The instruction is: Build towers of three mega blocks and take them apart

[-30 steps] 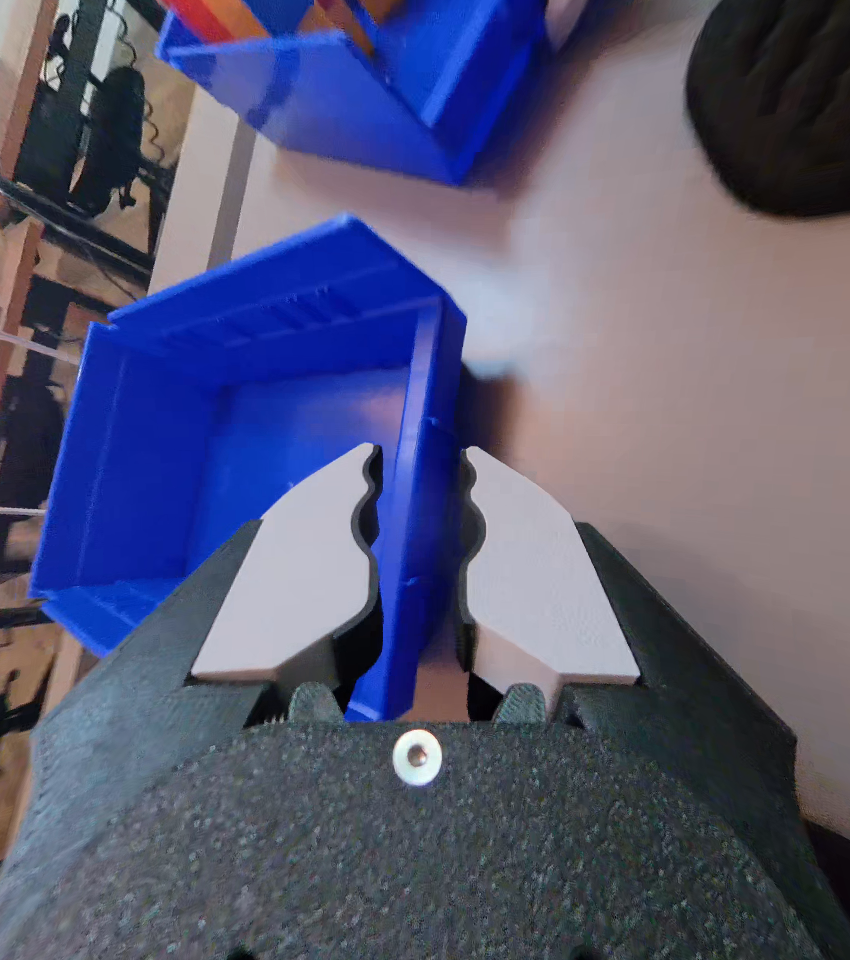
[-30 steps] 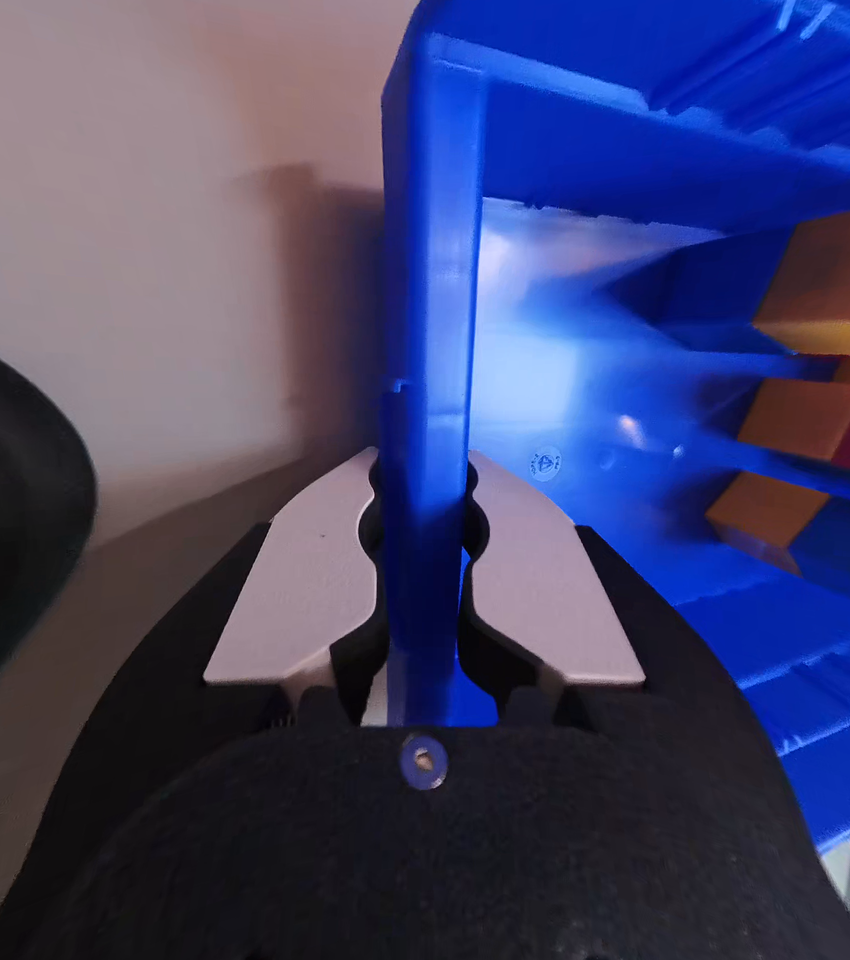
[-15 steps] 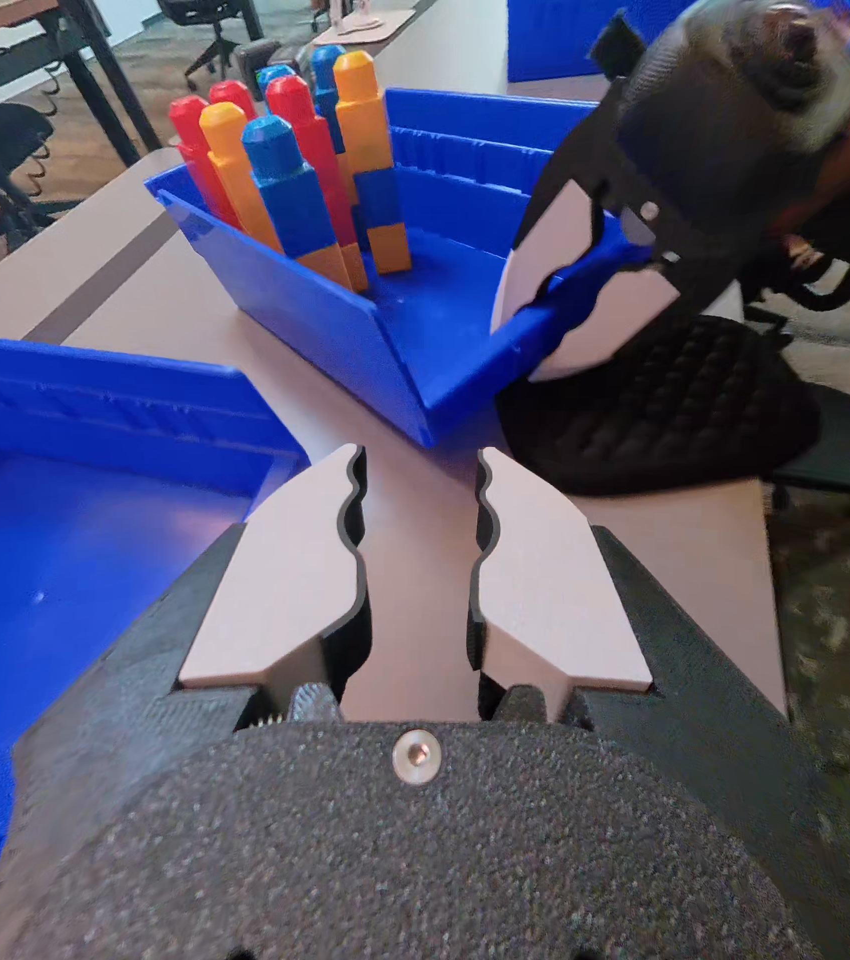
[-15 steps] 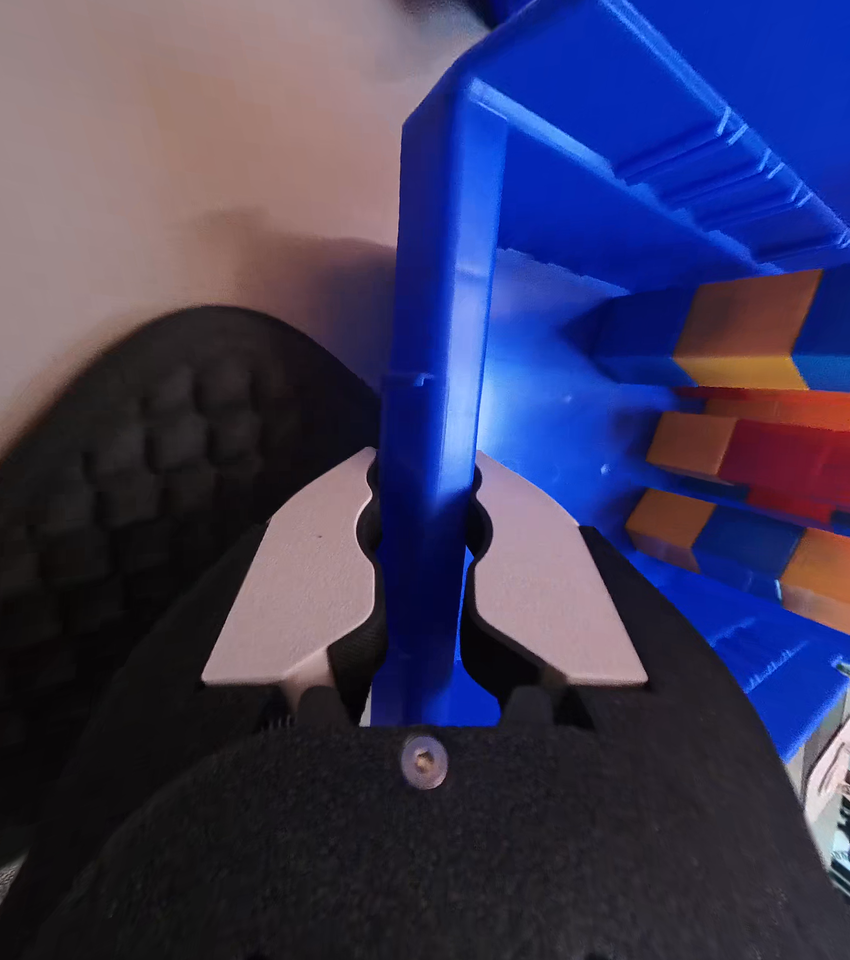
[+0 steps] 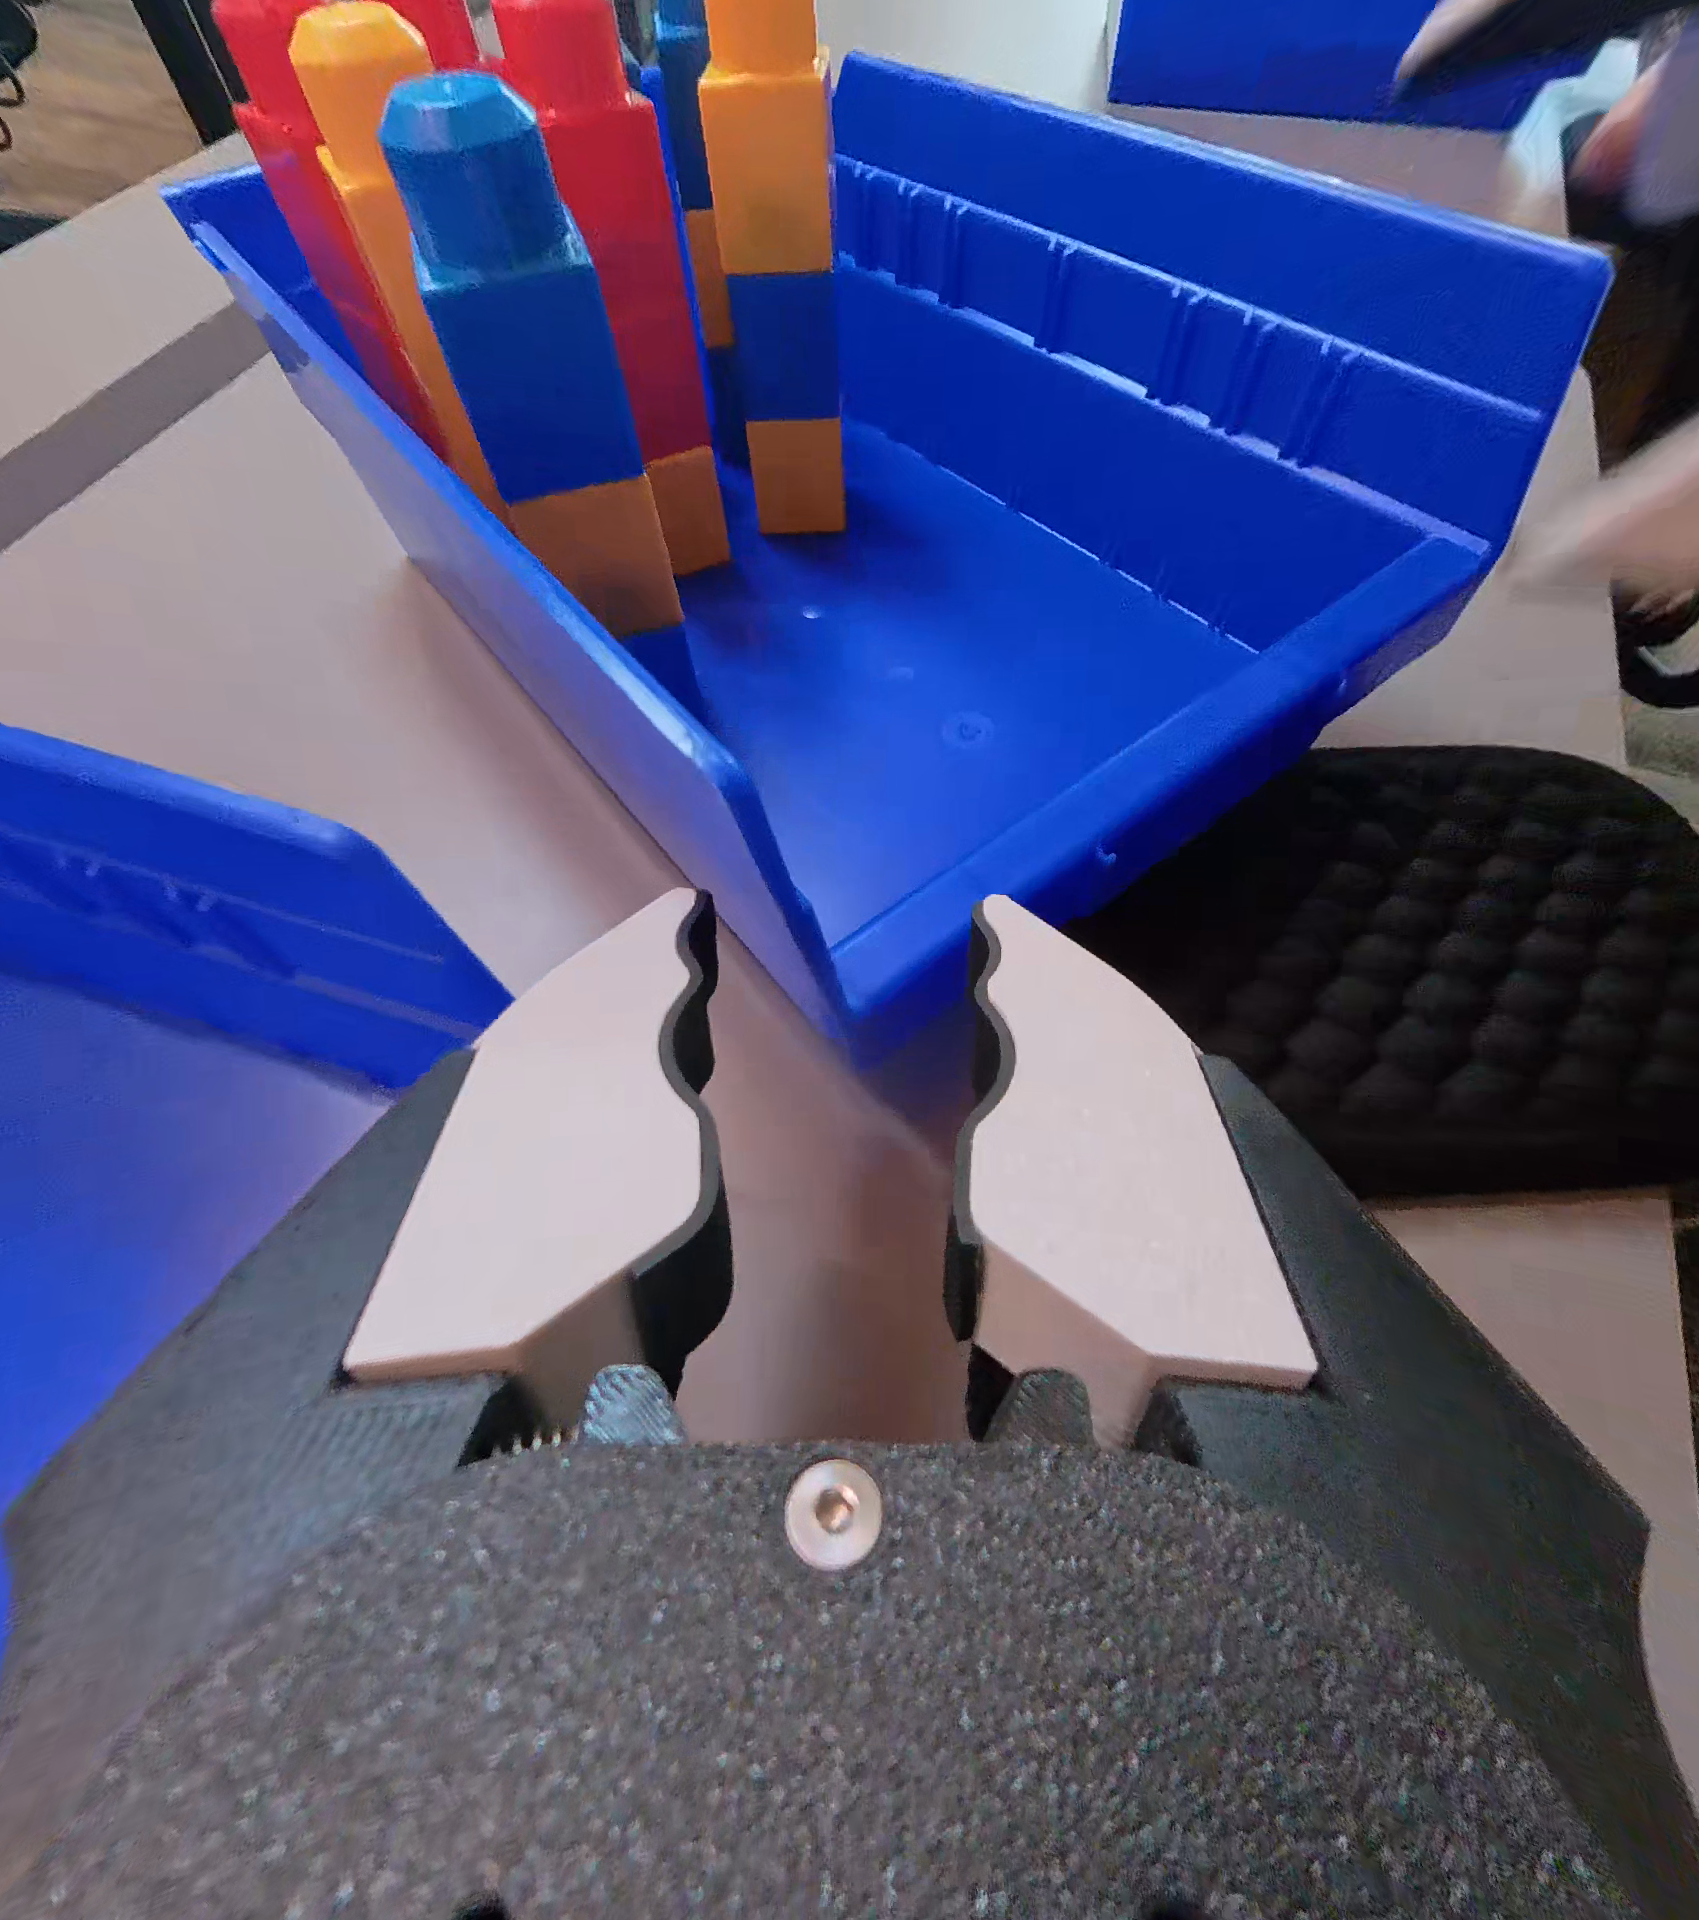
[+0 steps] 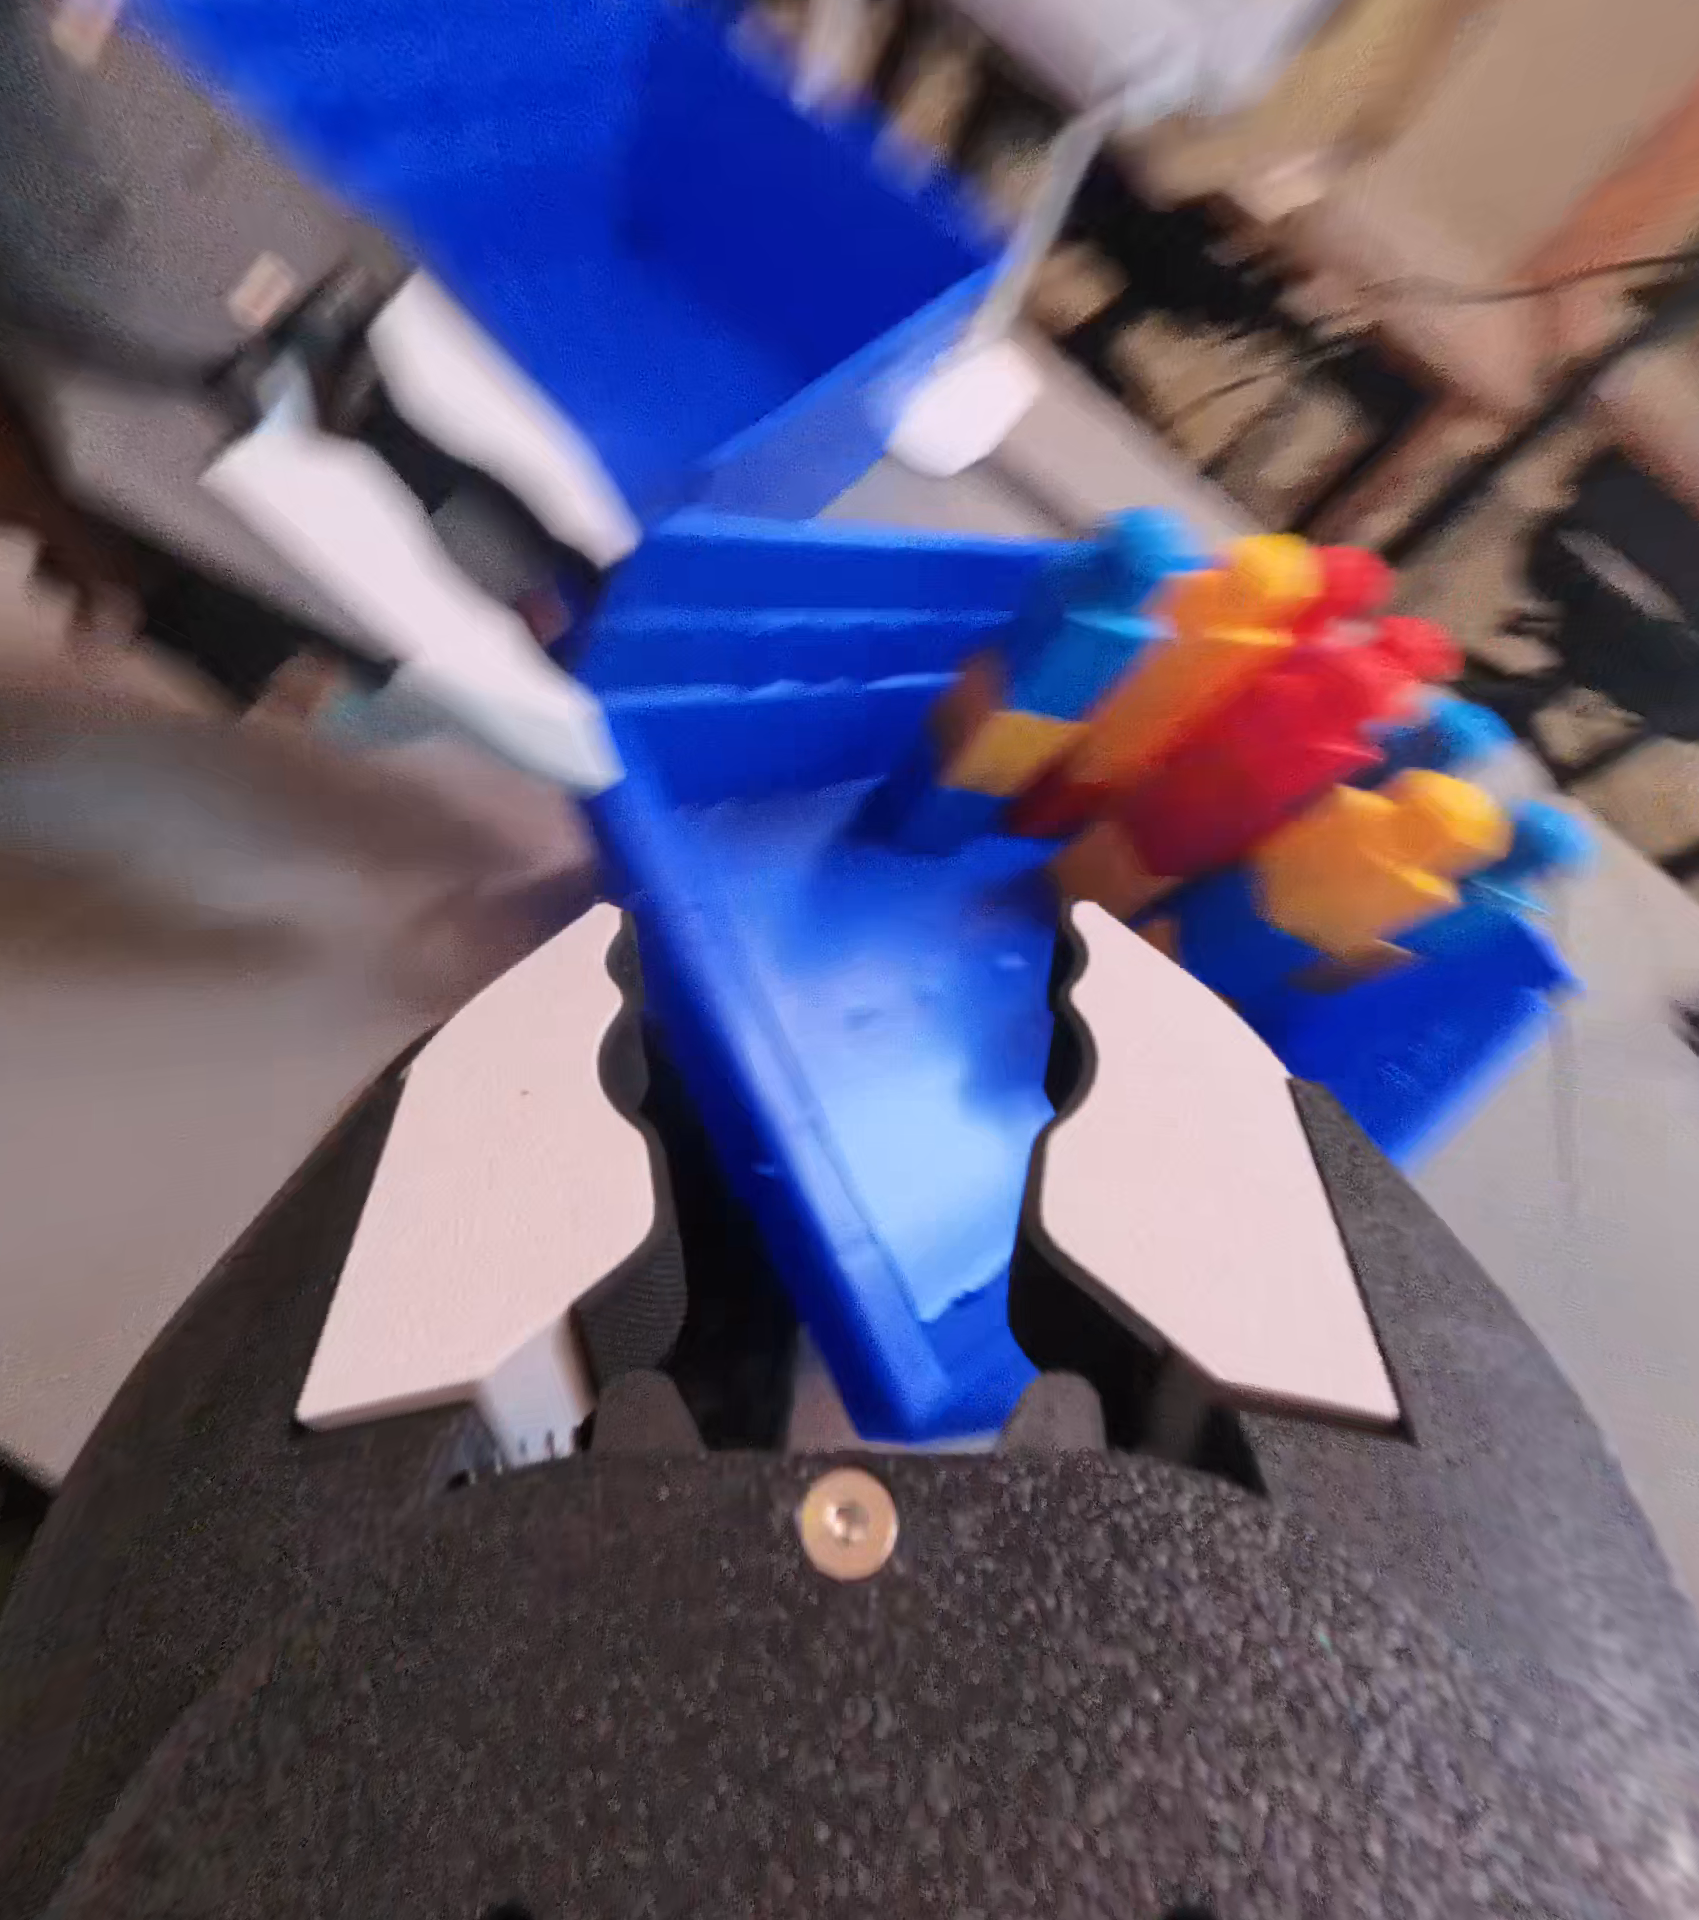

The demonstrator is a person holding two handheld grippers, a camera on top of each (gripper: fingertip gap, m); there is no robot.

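Right wrist view is blurring: your right gripper (image 6: 845, 1039), jaws apart, is straddling the bin wall (image 6: 772, 1091), risking toppling the towers (image 6: 1240, 727) at 2 o'clock; left gripper (image 5: 840, 997) gaping empty.

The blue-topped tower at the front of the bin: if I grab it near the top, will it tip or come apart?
The blue-topped tower is tall on a narrow orange base, so it probably tips easily. It is three stacked pieces, so a high pull may separate them. Red and orange towers crowd right behind it in the bin, so it could topple those too.
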